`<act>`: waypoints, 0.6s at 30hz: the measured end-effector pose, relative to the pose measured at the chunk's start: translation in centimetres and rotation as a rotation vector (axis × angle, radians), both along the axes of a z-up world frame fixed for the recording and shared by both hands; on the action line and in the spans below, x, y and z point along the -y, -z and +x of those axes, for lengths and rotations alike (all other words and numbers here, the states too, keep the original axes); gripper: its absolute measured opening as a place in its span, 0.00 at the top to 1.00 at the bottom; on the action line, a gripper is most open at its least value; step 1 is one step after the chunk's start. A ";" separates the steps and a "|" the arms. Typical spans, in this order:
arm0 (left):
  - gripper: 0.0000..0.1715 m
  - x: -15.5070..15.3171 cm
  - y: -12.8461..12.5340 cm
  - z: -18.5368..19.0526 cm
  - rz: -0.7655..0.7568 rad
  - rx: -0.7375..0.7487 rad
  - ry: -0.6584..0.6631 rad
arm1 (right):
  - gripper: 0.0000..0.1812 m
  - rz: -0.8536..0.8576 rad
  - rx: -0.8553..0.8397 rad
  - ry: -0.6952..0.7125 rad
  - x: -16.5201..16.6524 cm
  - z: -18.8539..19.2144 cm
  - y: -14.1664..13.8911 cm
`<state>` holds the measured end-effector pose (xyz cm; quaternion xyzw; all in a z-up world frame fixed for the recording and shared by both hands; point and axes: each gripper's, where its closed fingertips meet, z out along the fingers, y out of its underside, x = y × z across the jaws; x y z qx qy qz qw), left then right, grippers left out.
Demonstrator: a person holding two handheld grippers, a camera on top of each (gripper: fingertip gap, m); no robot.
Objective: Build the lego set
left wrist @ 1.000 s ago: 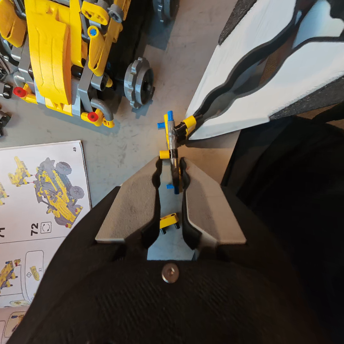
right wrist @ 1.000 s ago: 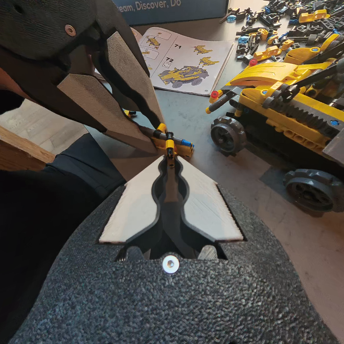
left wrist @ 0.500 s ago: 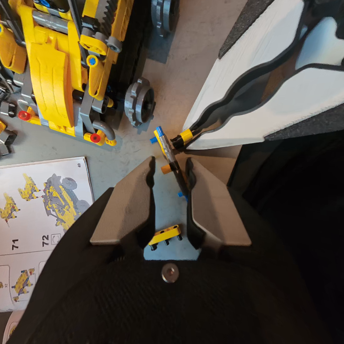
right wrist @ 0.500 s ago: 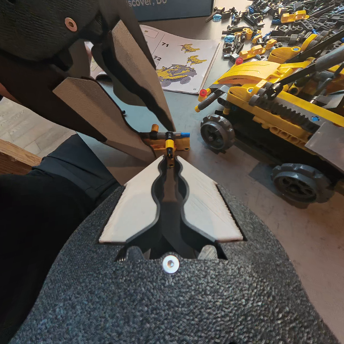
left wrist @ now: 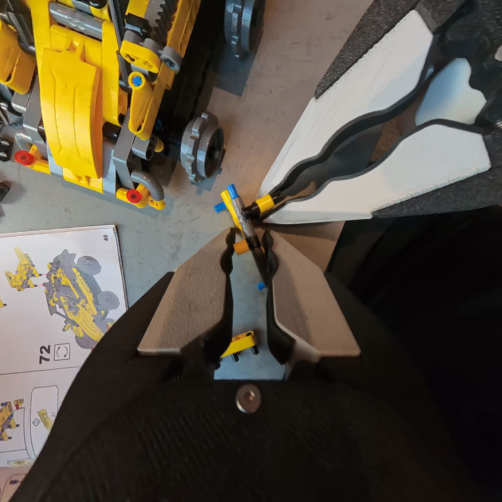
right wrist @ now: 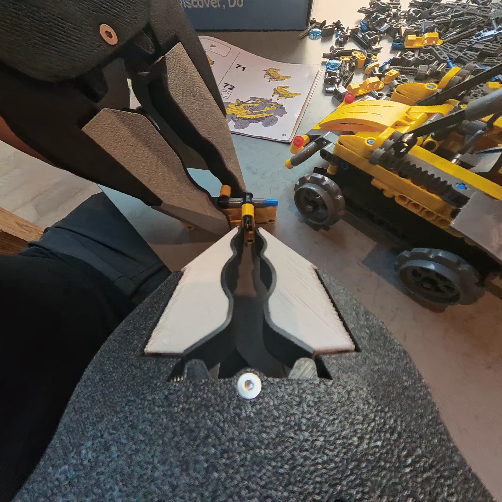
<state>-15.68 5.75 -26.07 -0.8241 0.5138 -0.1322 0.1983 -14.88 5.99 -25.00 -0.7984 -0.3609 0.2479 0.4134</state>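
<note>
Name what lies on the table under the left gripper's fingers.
A small yellow piece with black pins lies between the left gripper's fingers. Whatever is under the fingers themselves is covered.

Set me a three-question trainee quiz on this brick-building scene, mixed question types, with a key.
1. True or false: the right gripper is shut on the small part.
2. The left gripper is: A open; B shut; C out of view.
3. Fill in: the manual lies on the table beside the yellow ___.
Key: 1 true; 2 A; 3 model.
</note>
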 end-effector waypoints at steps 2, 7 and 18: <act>0.89 -0.1 0.0 0.0 0.012 0.002 0.014 | 0.96 0.003 0.008 0.002 -0.1 0.0 0.0; 0.90 -0.3 0.0 0.2 0.003 0.036 0.032 | 0.96 -0.001 0.000 0.010 -0.3 0.1 0.0; 0.91 -0.1 -0.1 0.2 -0.093 0.156 0.018 | 0.96 0.015 0.013 -0.013 -0.2 -0.2 0.0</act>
